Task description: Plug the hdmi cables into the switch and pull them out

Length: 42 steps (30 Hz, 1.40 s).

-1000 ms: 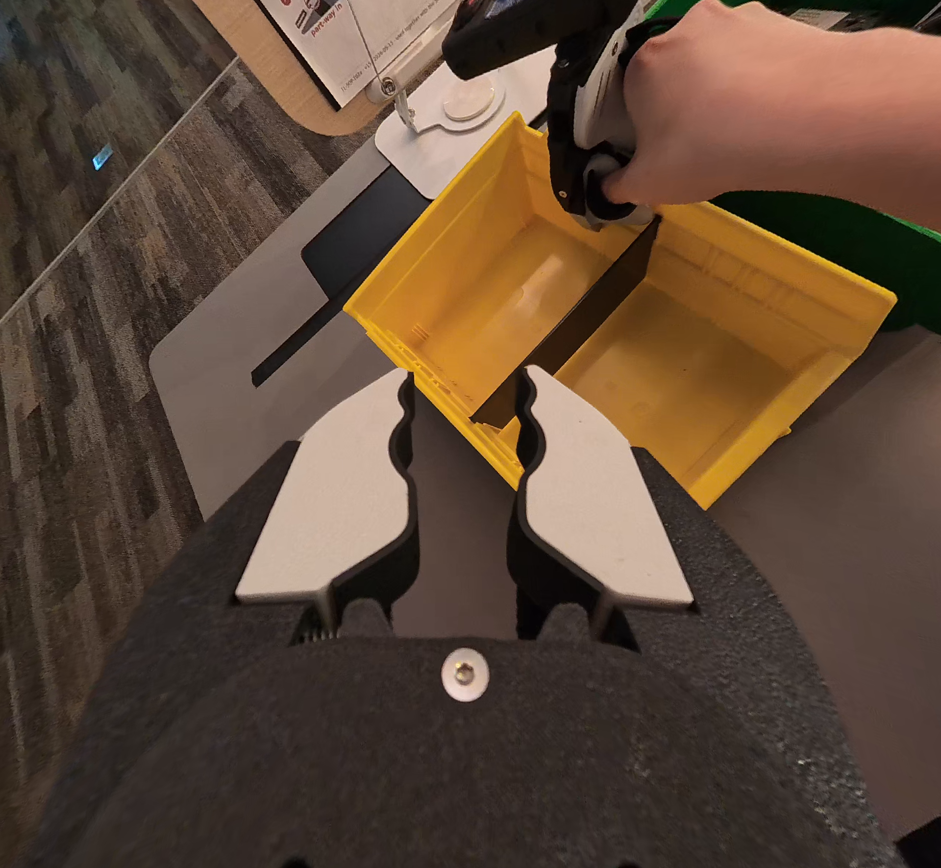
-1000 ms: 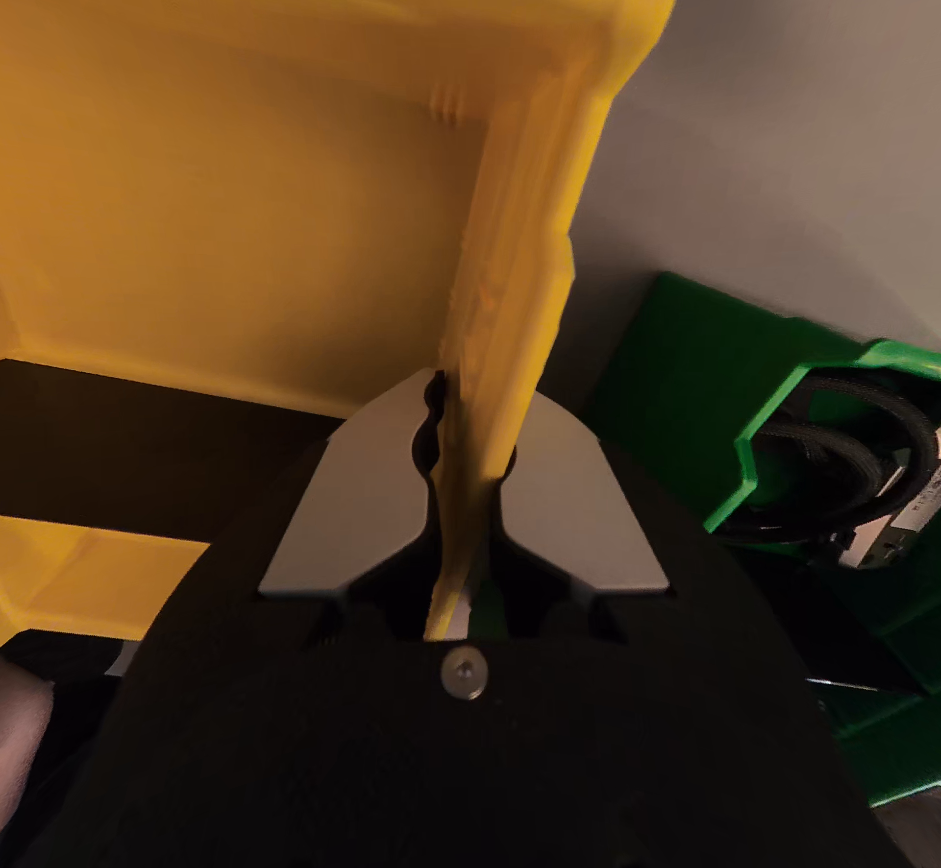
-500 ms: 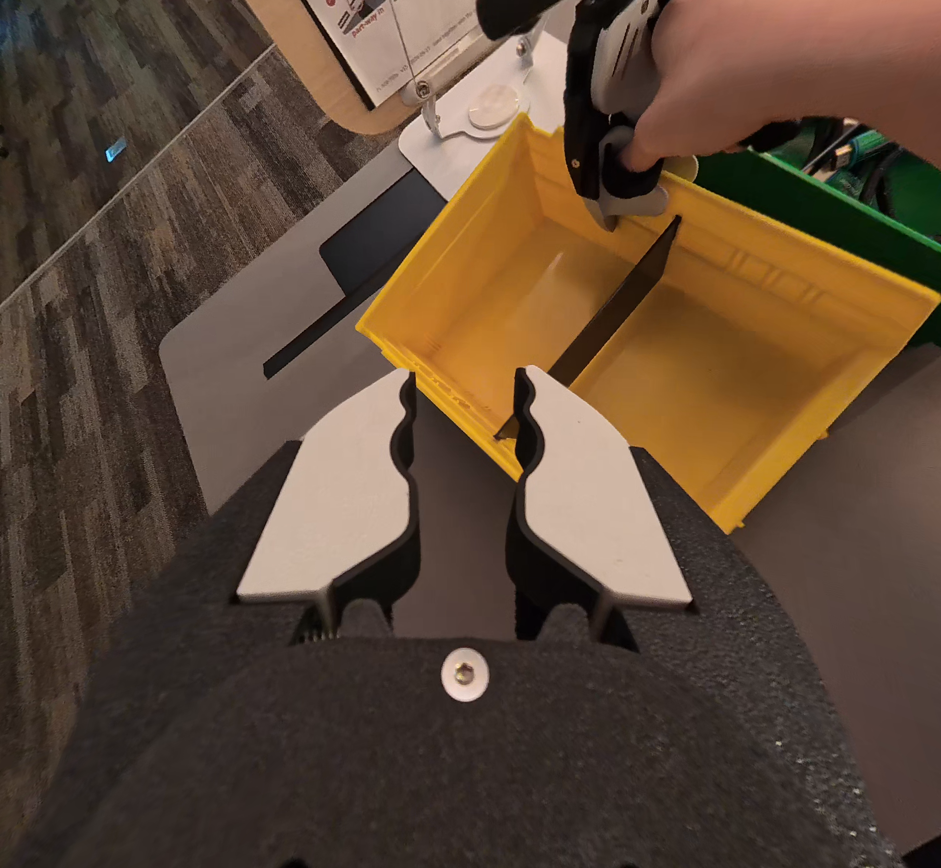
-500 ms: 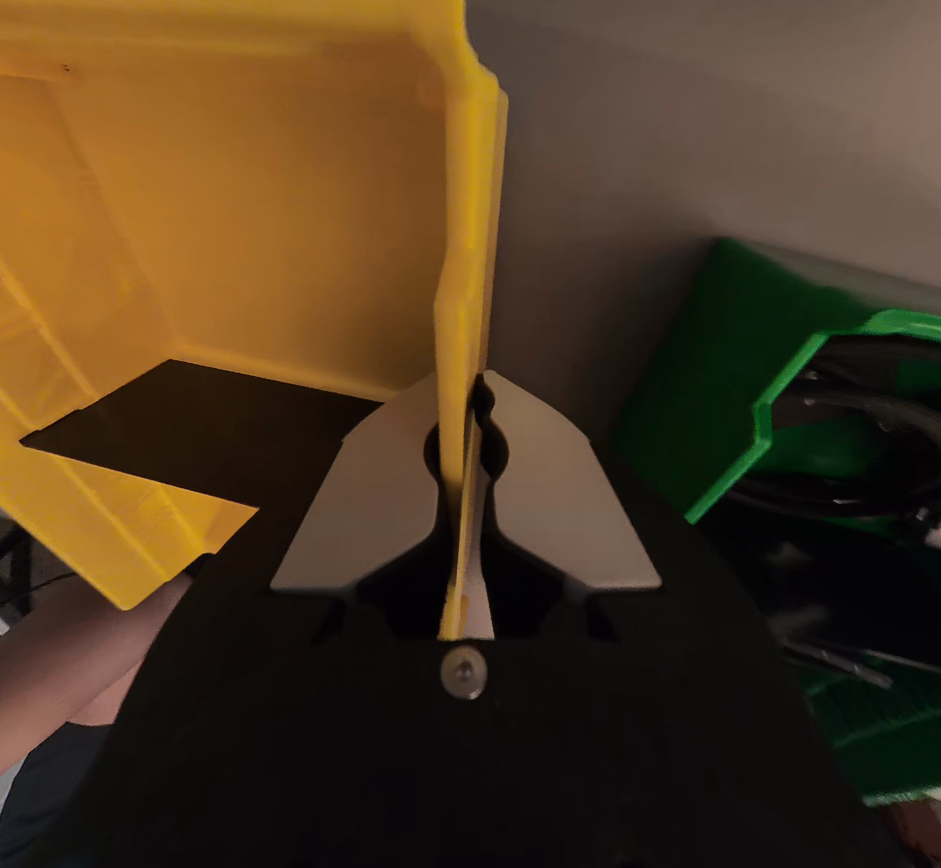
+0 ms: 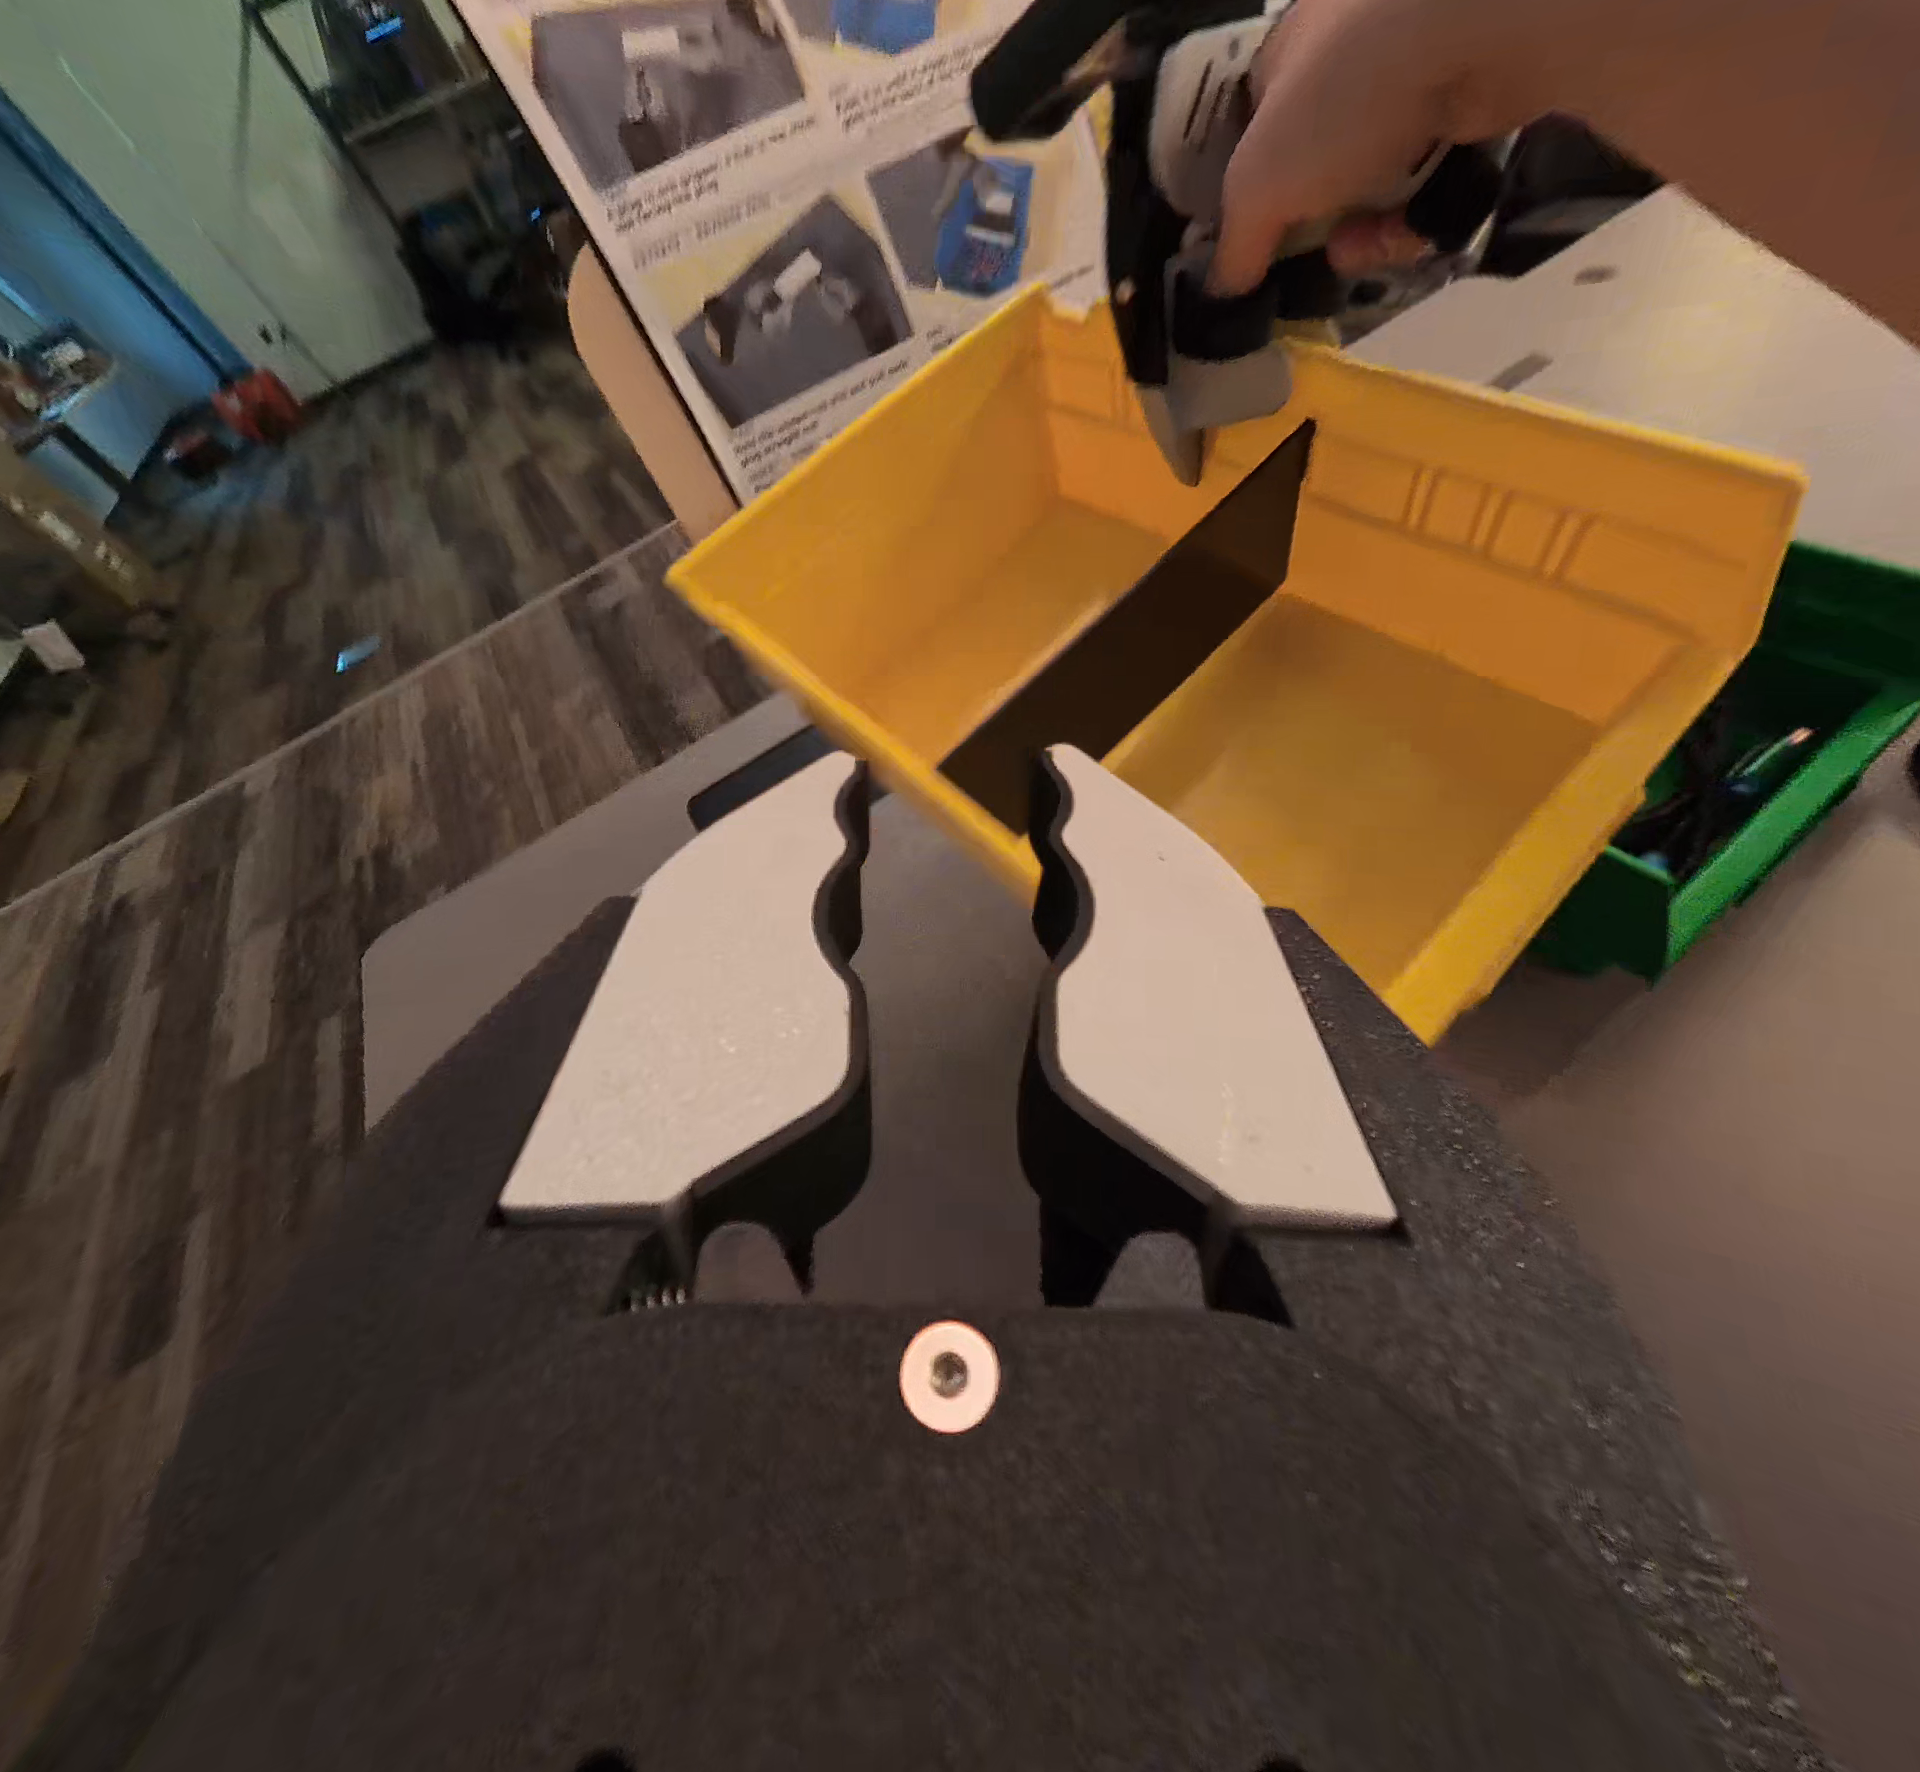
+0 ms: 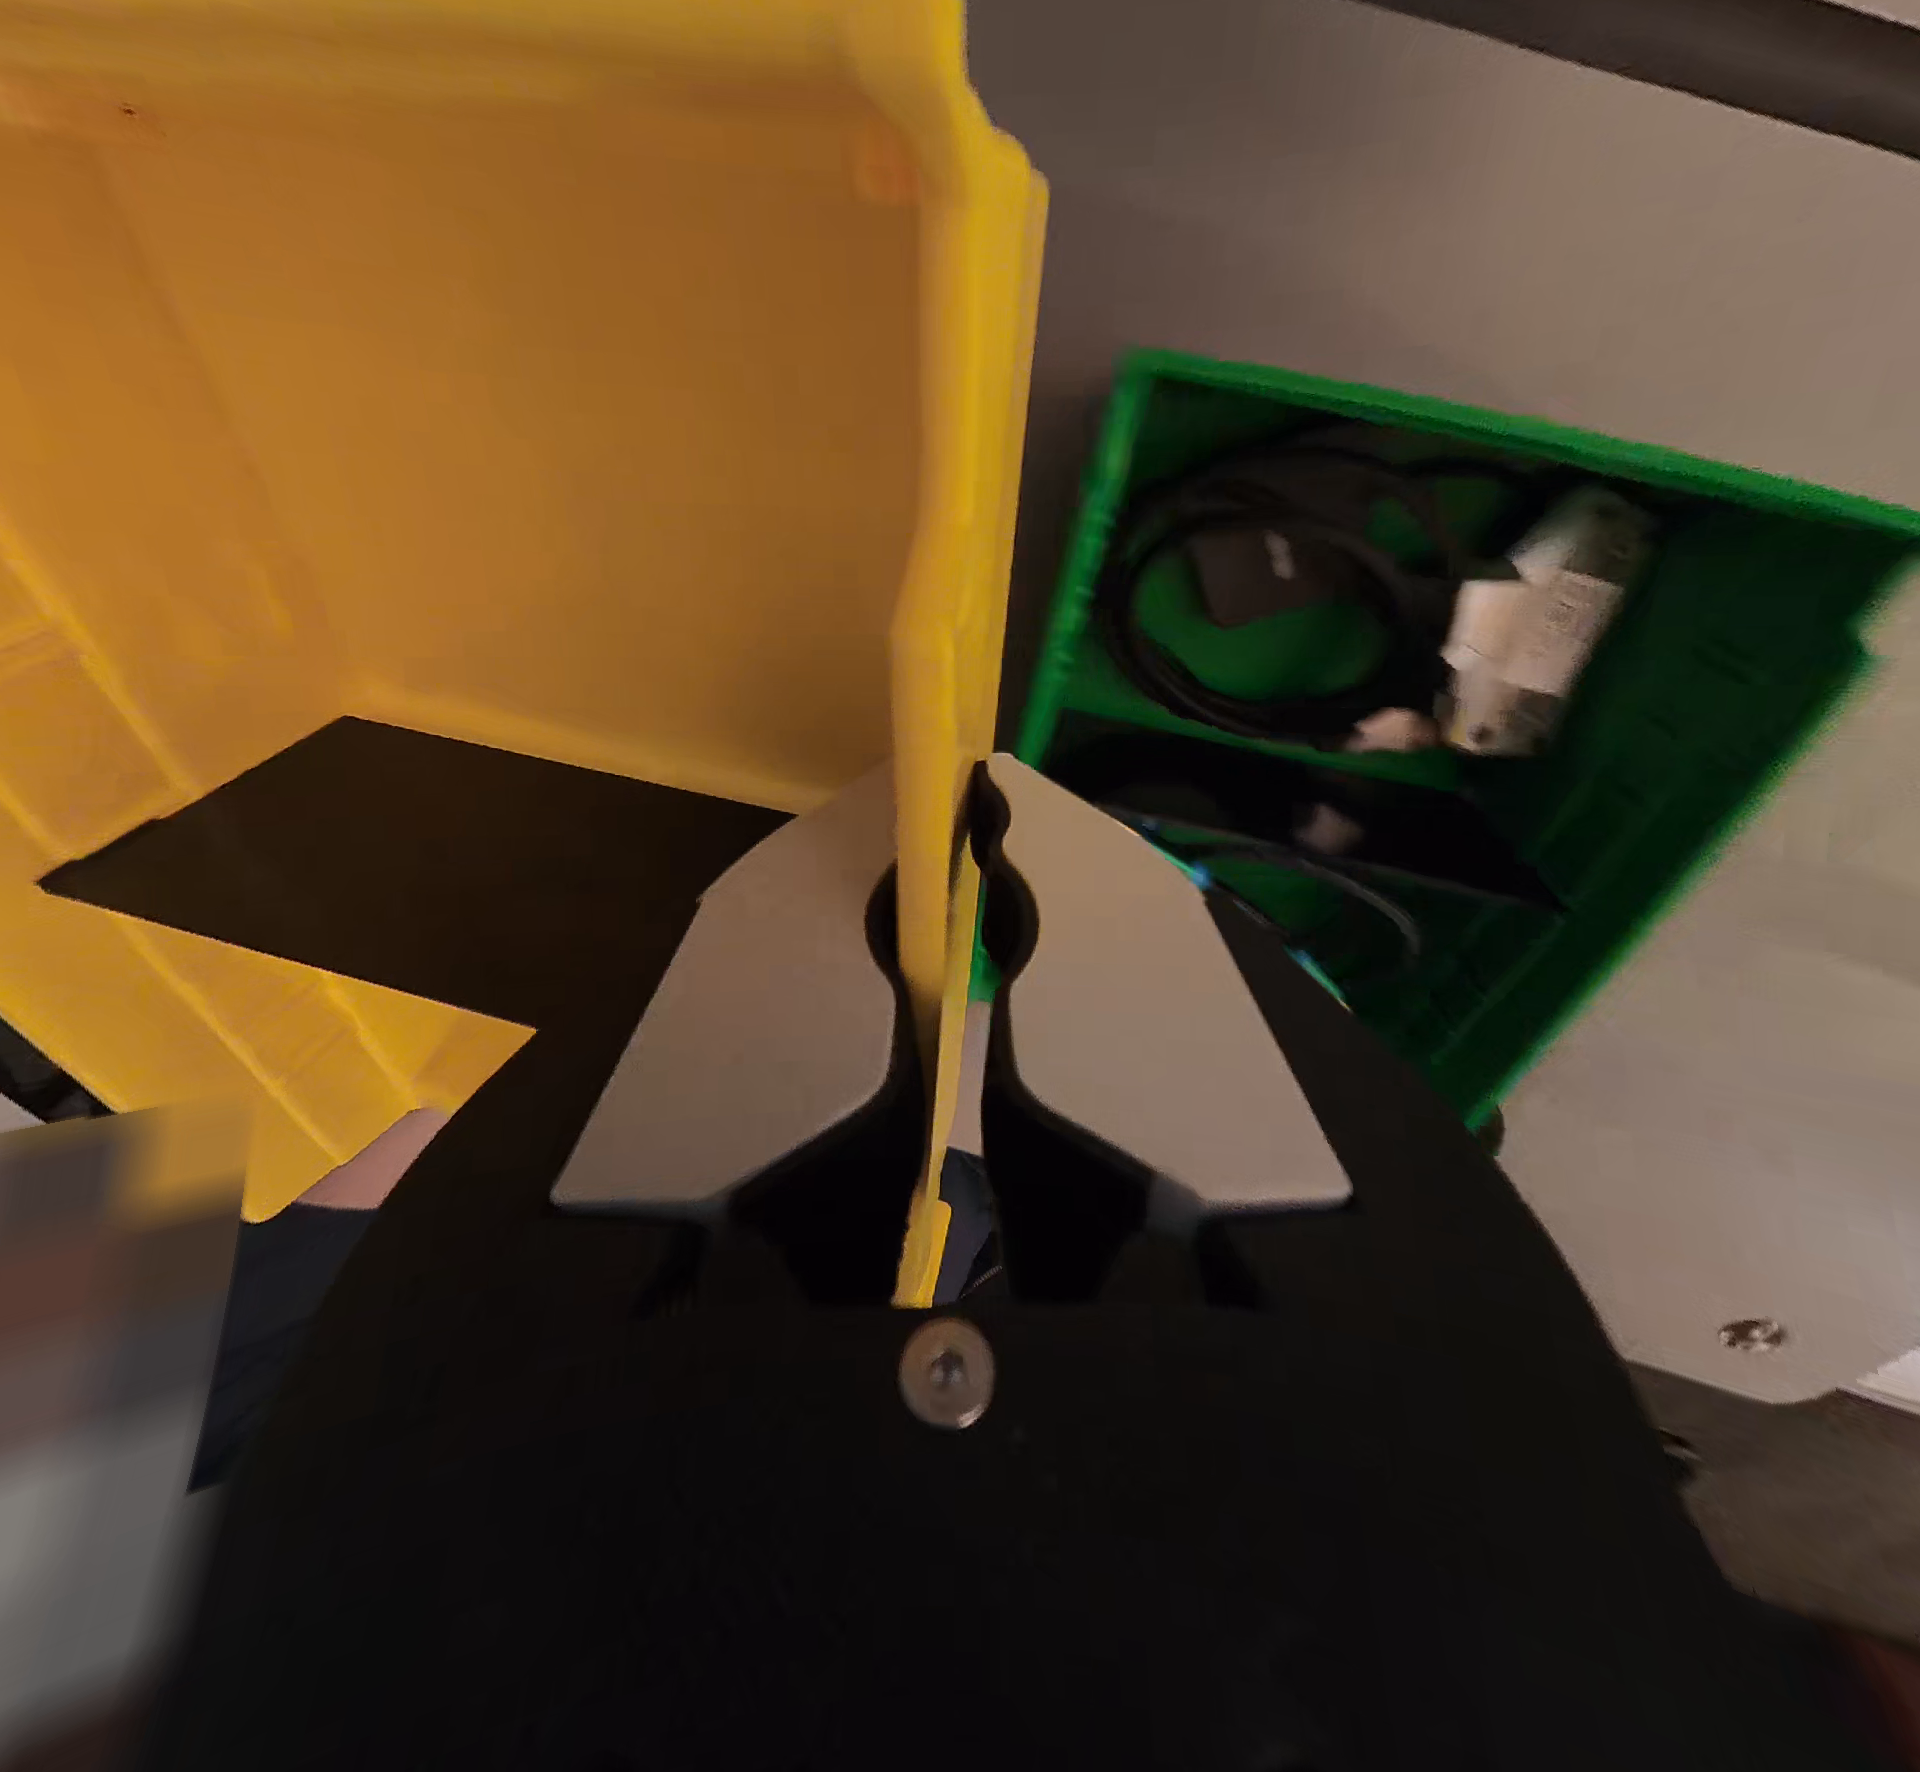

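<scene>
Overhead, right tongs (image 6: 951, 891) clamped on tilted yellow bin (image 5: 894, 579) wall, opening toward parted, empty left tongs (image 5: 945, 849).

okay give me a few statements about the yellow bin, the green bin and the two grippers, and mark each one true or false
1. The right gripper is clamped on the wall of the yellow bin. True.
2. The left gripper holds a cable. False: it is open and holds nothing.
3. The yellow bin's compartments are full of cables. False: both sides of its black divider look empty.
4. The green bin holds coiled black cable. True.
</scene>
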Each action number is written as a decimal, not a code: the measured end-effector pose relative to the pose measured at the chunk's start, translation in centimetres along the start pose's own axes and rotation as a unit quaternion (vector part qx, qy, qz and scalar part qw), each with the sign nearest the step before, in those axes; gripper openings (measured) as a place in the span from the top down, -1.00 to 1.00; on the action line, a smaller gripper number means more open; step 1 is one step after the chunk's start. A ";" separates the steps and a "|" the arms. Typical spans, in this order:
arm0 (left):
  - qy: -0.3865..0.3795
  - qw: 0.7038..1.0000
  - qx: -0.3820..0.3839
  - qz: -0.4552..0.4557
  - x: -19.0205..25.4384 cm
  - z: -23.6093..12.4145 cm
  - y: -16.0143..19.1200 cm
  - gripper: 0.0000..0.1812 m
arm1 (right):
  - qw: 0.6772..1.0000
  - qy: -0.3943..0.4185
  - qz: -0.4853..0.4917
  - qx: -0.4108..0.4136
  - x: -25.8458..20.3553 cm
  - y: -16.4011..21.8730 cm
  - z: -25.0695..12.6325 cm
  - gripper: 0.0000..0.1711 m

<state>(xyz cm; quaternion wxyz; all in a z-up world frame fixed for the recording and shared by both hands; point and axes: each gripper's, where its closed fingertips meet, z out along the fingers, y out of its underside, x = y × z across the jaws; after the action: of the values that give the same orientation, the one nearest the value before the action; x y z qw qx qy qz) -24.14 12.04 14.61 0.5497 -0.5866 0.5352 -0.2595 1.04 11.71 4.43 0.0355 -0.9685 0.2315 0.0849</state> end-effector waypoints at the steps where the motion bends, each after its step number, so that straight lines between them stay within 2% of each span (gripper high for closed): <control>1: 0.005 1.000 0.004 0.003 0.3 -0.2 -0.1 0.68 | 1.000 -0.004 0.017 0.011 2.0 0.6 -1.5 0.93; 3: 0.018 1.000 -0.008 0.018 1.1 -0.2 0.3 0.68 | 0.998 -0.010 0.056 0.030 6.6 2.4 -4.8 0.93; 7: 0.036 0.995 -0.079 0.053 2.3 1.2 2.6 0.63 | 0.984 0.006 0.161 0.075 18.6 8.4 -11.2 0.93; 10: 0.059 0.991 -0.104 0.057 3.6 2.9 3.3 0.59 | 0.963 0.035 0.249 0.102 27.7 14.4 -13.5 0.93; 14: 0.139 0.980 -0.128 0.066 7.6 6.1 4.3 0.58 | 0.936 0.051 0.335 0.097 36.9 21.7 -11.8 0.94; 17: 0.196 0.962 -0.173 0.075 11.6 9.4 6.4 0.54 | 0.930 0.035 0.354 0.088 41.6 24.9 -8.5 0.93; 20: 0.235 0.950 -0.203 0.038 15.3 12.9 8.2 0.47 | 0.928 0.008 0.366 0.071 45.3 27.2 -4.6 0.94; 24: 0.294 0.923 -0.237 -0.072 18.5 16.5 10.2 0.38 | 0.931 -0.007 0.362 0.040 48.8 28.5 0.2 0.93; 26: 0.308 0.904 -0.264 -0.138 19.1 18.0 10.5 0.37 | 0.936 -0.009 0.351 0.031 49.9 28.4 1.9 0.92; 29: 0.323 0.877 -0.301 -0.190 20.0 19.7 10.5 0.33 | 0.941 -0.020 0.338 0.023 50.8 27.6 3.8 0.89; 32: 0.284 0.872 -0.363 -0.165 19.6 20.9 11.9 0.33 | 0.946 -0.049 0.320 0.029 50.6 26.4 4.9 0.89; 34: 0.260 0.869 -0.397 -0.141 19.5 21.2 12.9 0.20 | 0.947 -0.053 0.315 0.030 50.6 25.7 5.2 0.89; 38: 0.266 0.843 -0.446 -0.140 20.8 21.2 13.8 0.29 | 0.951 -0.052 0.305 0.024 50.2 24.5 5.9 0.89; 40: 0.292 0.814 -0.478 -0.157 22.1 21.1 14.2 0.24 | 0.952 -0.057 0.299 0.023 49.7 23.9 6.4 0.90; 42: 0.314 0.783 -0.507 -0.176 22.7 20.8 14.2 0.40 | 0.954 -0.064 0.293 0.022 49.1 23.4 7.0 0.90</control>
<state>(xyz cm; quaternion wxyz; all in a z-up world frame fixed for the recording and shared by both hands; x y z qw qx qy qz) -3.79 1.47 -10.36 -0.0812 -0.7508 0.6200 -0.2127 32.51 -30.11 -12.01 0.0450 -0.8495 0.5043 0.1480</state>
